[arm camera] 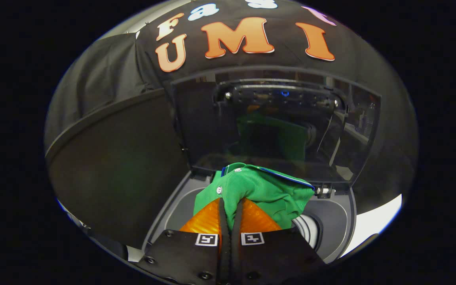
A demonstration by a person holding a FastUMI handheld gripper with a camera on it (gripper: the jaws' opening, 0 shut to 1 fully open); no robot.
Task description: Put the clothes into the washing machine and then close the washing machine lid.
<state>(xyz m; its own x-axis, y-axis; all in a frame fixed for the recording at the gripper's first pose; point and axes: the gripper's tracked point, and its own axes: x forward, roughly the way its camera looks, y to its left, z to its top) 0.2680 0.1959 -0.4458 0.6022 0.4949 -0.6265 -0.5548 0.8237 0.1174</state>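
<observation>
A green shirt (263,190) with white snap buttons and a blue-edged collar hangs bunched from my gripper (231,202), whose two fingers are shut on a fold of the cloth. The shirt is held over the top opening of the grey washing machine (180,206). Part of the drum's pale rim (309,229) shows just right of the fingers, under the cloth. Beyond the shirt the machine's dark glass lid (275,122) stands upright and open, and it mirrors the green cloth.
A dark curved panel (113,166) stands close on the left of the machine. Black cloth walls rise behind the lid. A strip of white surface (374,221) lies to the right of the machine.
</observation>
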